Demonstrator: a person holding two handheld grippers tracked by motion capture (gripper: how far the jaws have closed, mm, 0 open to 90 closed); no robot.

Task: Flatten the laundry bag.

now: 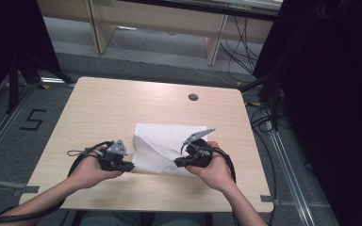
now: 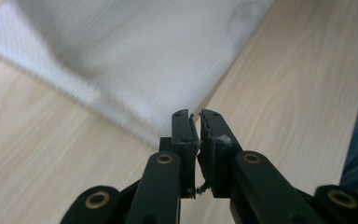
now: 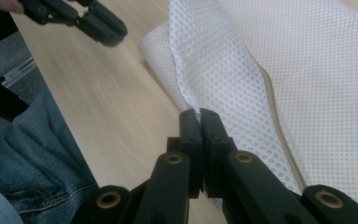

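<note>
The left gripper [image 1: 126,165] is held at the near left edge of the white mesh cloth [image 1: 162,143]; jaws are a slit apart, nothing gripped. The cloth is laid mid-table on the wooden table [image 1: 103,106], near side partly lifted. On the right, its edge is pinched by the right gripper [image 1: 178,163], jaws closed.

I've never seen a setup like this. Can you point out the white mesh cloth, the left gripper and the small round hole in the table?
white mesh cloth [image 1: 162,141], high view, its flat middle.
left gripper [image 2: 195,122], left gripper view, between its jaw tips.
round hole [image 1: 193,97], high view, its centre, near the table's far edge.
</note>
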